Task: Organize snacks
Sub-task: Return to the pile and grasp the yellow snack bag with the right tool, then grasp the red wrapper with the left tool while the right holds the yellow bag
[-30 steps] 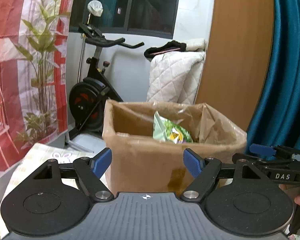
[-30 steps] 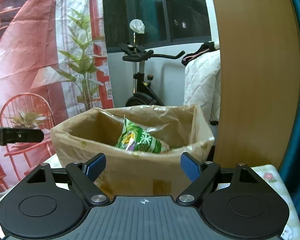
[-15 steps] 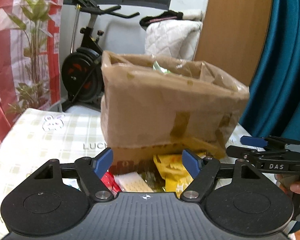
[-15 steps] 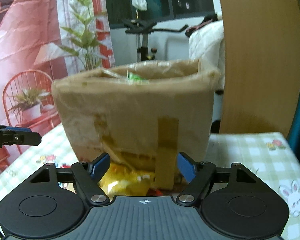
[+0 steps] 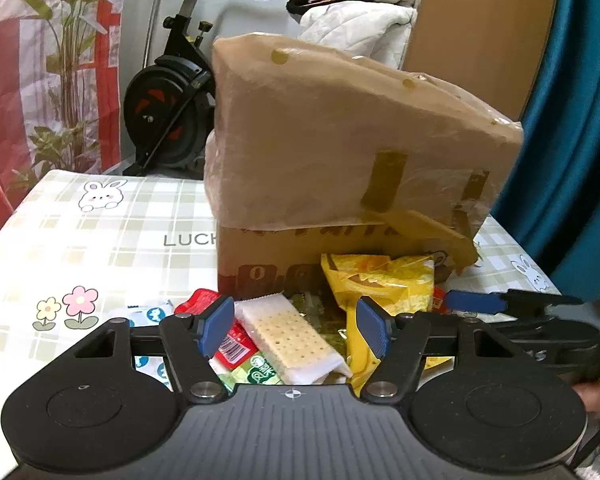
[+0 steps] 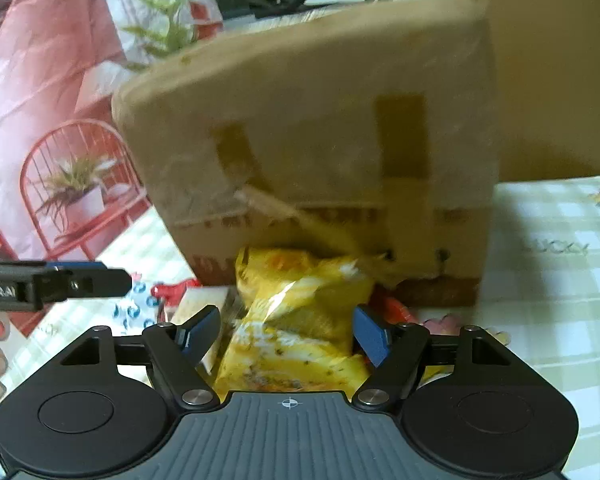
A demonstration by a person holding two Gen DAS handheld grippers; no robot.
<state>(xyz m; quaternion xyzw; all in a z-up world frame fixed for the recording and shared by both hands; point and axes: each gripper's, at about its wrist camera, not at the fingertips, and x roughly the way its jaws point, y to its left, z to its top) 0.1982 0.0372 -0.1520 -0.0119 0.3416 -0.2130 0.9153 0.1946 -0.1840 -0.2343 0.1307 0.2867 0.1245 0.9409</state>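
checked tablecloth [image 5: 100, 236] with bunny and flower prints as landmark. exercise bike [image 5: 172, 92] behind its far left corner. red-white plant-print hanging [image 5: 52, 60] left of bike. white quilted blanket [image 5: 360, 28] behind cloth, right of bike. wooden panel [image 5: 480, 32] right of blanket; teal curtain [image 5: 580, 100] at far right.

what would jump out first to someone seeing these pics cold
The big cardboard box wrapped in clear plastic fills the middle of both views, standing on the checked tablecloth. Right in front of it lies a heap of snacks: a yellow bag between the open right hand-held gripper, and a white cracker pack before the open left hand-held gripper.
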